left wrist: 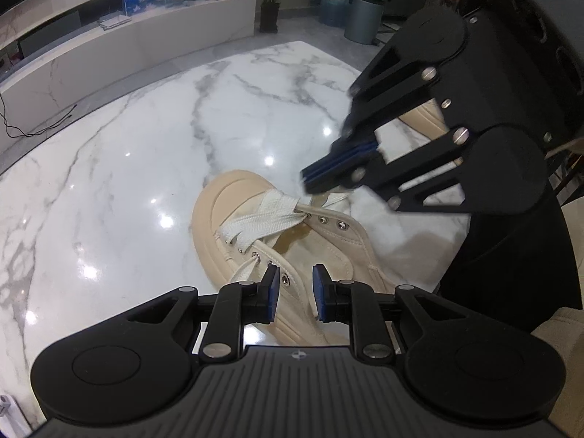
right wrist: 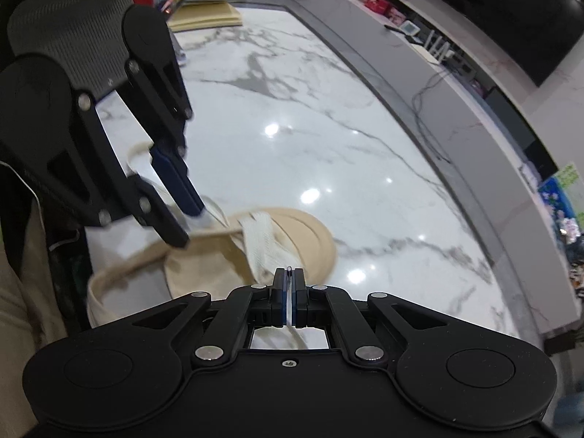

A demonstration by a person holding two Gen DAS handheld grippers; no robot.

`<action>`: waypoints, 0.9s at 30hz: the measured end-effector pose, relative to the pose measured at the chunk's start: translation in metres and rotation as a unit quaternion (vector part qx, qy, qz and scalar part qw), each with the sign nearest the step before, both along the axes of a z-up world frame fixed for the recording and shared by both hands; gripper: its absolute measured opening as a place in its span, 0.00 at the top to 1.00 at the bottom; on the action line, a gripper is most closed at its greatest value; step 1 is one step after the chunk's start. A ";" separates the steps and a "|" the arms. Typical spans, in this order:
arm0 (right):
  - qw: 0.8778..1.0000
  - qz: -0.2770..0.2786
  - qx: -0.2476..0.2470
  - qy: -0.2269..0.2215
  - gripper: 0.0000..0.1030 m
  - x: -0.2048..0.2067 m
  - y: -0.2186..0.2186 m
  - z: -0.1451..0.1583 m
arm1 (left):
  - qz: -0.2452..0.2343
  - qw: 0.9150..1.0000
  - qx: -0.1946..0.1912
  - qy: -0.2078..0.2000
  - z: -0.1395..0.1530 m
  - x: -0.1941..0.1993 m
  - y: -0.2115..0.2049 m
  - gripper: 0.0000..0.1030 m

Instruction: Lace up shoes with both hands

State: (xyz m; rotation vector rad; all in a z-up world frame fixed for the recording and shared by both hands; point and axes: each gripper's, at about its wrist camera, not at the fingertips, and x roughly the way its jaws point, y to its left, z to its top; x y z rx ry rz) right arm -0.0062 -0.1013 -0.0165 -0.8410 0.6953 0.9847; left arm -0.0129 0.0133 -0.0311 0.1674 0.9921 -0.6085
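A beige high-top shoe (left wrist: pixel 292 241) lay on its side on the white marbled worktop (left wrist: pixel 146 146), toe pointing away from the person. A flat white lace (left wrist: pixel 255 222) crossed the lower eyelets near the toe; the upper eyelets stood unlaced.

The left gripper (left wrist: pixel 295 292) hovered over the shoe's collar, its blue-padded fingers (left wrist: pixel 273 294) apart, with the canvas eyelet edge between them. Whether the pads pressed on that canvas could not be told.

The right gripper (right wrist: pixel 290 294) had its fingers together, clamped on the lace, whose dark tip stood just past the pads. In the left wrist view the right gripper sat just above the far eyelet row, touching distance from the lace.

A second beige shoe (left wrist: pixel 423 116) lay behind the right gripper.
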 end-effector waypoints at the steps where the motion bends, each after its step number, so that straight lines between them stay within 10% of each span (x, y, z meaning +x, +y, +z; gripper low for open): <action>1: 1.000 0.001 0.002 0.003 1.00 0.001 0.001 0.000 | 0.001 1.000 -0.002 0.000 0.000 0.000 0.000 0.82; 9: 0.999 0.006 0.021 0.025 0.97 0.002 0.005 -0.004 | 0.003 1.000 -0.005 0.007 -0.007 0.004 -0.002 0.81; 14: 1.000 0.009 0.025 0.012 0.76 0.001 0.000 -0.002 | 0.003 1.000 -0.006 0.007 -0.009 0.003 -0.002 0.77; 27: 1.000 0.006 0.016 0.019 0.76 0.012 -0.008 -0.008 | 0.014 1.000 -0.011 0.012 -0.010 0.004 0.000 0.78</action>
